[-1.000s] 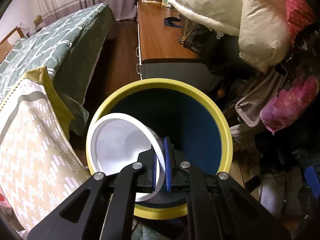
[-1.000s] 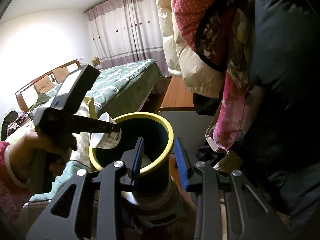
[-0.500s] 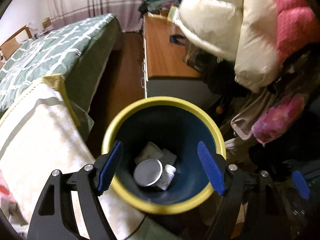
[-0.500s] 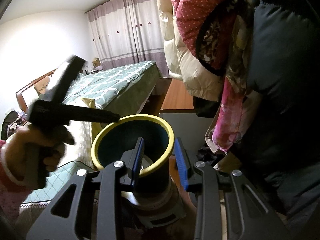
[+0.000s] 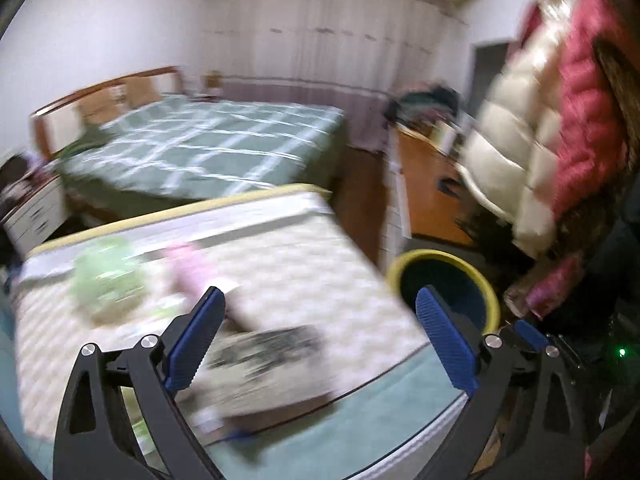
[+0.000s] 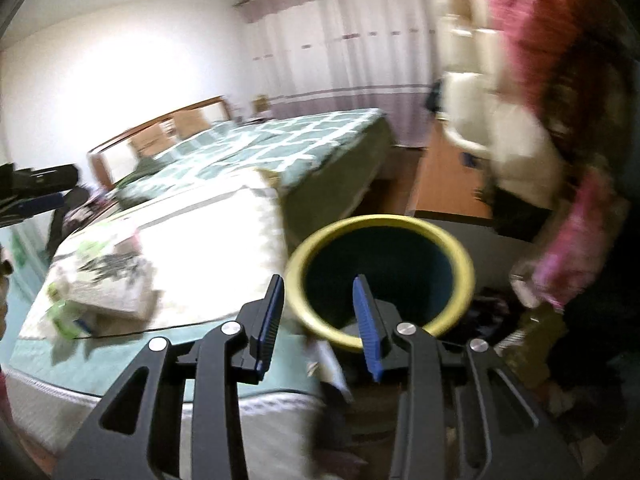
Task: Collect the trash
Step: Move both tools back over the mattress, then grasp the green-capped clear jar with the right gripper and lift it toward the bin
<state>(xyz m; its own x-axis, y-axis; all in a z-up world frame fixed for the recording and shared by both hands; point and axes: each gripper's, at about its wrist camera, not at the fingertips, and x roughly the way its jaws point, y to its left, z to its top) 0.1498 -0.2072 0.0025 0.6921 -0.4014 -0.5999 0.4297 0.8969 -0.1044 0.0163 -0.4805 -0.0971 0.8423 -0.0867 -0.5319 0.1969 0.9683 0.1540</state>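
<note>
The dark blue trash bin with a yellow rim (image 6: 380, 276) stands beside the table; it also shows in the left wrist view (image 5: 444, 280) at the right. My left gripper (image 5: 320, 338) is open and empty above the table's patterned cloth (image 5: 280, 264). Blurred trash lies on the cloth: a green wrapper (image 5: 106, 280), a pink item (image 5: 188, 268) and a dark printed packet (image 5: 276, 344). My right gripper (image 6: 318, 320) is open, its jaws either side of the bin's near rim without touching it. Both views are motion-blurred.
A bed with a green checked cover (image 5: 200, 148) lies behind the table. A wooden cabinet (image 5: 428, 196) and hanging padded coats (image 5: 540, 132) are at the right. Papers and wrappers (image 6: 104, 280) sit on the table's left part in the right wrist view.
My left gripper let the white cup fall into the bin, opened wide, then swung left and up over the table. My right gripper loosened from the bin's rim and drew back.
</note>
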